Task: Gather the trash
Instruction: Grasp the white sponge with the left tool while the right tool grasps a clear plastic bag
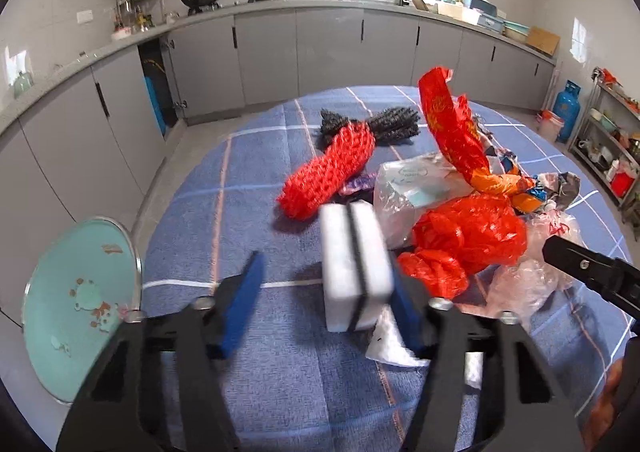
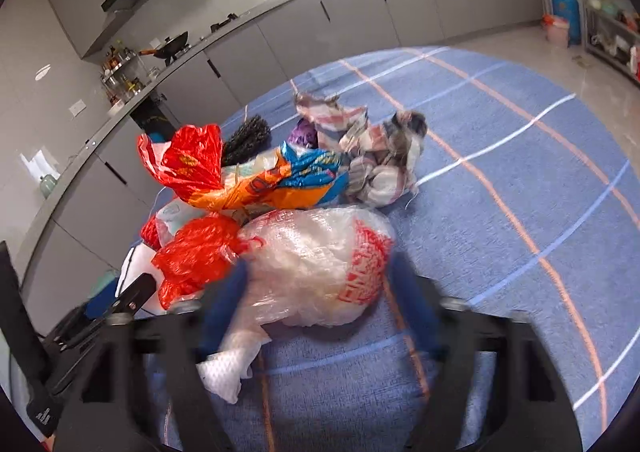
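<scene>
Collecting the trash on the blue checked tablecloth (image 1: 256,392), I am working two pieces at once. The white foam block (image 1: 354,264), banded by a black strap, is sitting at the lower centre of the left wrist view. The left gripper (image 1: 326,306) is standing part-spread around it: the right pad appears to be lying against the block's side, while the left pad is standing clear with cloth showing between. I am not yet holding the block.

In the right wrist view, the clear plastic bag with red print (image 2: 320,268) is filling the centre. The right gripper (image 2: 318,306) is bracketing it with a blue pad at each flank; motion blur is hiding whether the pads are pressing, so I cannot tell if it is gripped.

Risks I am judging from here:
- The foam block is being touched on one side only, so further closing may push it sideways or tip it rather than pinch it.
- The white paper towel (image 1: 386,340) lying by the block may be getting caught under the pad.
- The clear bag is slippery and soft, so it may be squeezing out of the pads.
- The crumpled red plastic bag (image 1: 468,240) is lying against both targets and may be dragged along, pulling the pile apart.
- The teal plate (image 1: 76,304) at lower left is overhanging the table edge, and a snagged cloth could be shifting it.
</scene>
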Demonstrator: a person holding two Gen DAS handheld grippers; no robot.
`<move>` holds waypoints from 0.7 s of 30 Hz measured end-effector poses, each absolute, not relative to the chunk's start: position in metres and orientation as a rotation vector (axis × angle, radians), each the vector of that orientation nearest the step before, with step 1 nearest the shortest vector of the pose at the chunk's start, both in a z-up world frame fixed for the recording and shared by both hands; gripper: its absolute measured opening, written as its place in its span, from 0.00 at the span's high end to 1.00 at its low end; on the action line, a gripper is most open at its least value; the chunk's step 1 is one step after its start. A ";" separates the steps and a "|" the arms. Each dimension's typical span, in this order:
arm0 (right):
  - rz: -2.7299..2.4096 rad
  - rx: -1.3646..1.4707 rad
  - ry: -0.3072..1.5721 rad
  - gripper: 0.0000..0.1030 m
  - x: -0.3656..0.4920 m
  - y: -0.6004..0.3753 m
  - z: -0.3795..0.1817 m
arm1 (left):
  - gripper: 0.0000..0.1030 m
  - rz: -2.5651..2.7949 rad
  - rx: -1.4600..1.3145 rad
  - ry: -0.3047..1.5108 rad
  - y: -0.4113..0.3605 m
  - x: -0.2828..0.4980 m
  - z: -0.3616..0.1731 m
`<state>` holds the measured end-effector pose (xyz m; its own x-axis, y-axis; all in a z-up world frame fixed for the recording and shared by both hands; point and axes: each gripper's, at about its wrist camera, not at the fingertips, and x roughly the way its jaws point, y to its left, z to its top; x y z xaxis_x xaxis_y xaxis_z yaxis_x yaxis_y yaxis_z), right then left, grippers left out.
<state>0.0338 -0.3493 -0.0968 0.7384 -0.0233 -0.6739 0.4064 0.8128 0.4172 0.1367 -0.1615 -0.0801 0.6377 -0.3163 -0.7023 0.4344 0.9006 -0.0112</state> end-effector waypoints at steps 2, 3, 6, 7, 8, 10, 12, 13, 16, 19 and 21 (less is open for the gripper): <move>-0.254 0.587 0.699 0.56 0.031 -0.350 -0.097 | 0.62 -0.456 0.126 0.780 -0.158 0.139 -0.083; -0.252 0.582 0.692 0.60 0.028 -0.350 -0.095 | 0.64 -0.462 0.117 0.777 -0.157 0.138 -0.082; -0.256 0.565 0.653 0.64 0.017 -0.346 -0.088 | 0.67 -0.461 0.126 0.749 -0.153 0.131 -0.075; -0.261 0.555 0.641 0.65 0.013 -0.345 -0.085 | 0.67 -0.462 0.127 0.734 -0.150 0.127 -0.071; -0.266 0.540 0.622 0.66 0.008 -0.342 -0.080 | 0.68 -0.462 0.125 0.724 -0.148 0.125 -0.068; -0.272 0.513 0.593 0.66 0.000 -0.336 -0.072 | 0.71 -0.471 0.104 0.711 -0.141 0.120 -0.061; -0.290 0.479 0.557 0.66 -0.010 -0.329 -0.062 | 0.76 -0.485 0.086 0.703 -0.135 0.115 -0.055; -0.301 0.465 0.539 0.66 -0.013 -0.326 -0.057 | 0.76 -0.493 0.070 0.695 -0.129 0.112 -0.052; -0.323 0.427 0.478 0.66 -0.026 -0.316 -0.045 | 0.77 -0.501 0.040 0.682 -0.116 0.105 -0.045; -0.305 0.414 0.460 0.66 -0.021 -0.308 -0.037 | 0.78 -0.504 0.026 0.668 -0.105 0.098 -0.040; -0.291 0.401 0.456 0.66 -0.018 -0.300 -0.034 | 0.78 -0.505 0.025 0.666 -0.101 0.095 -0.038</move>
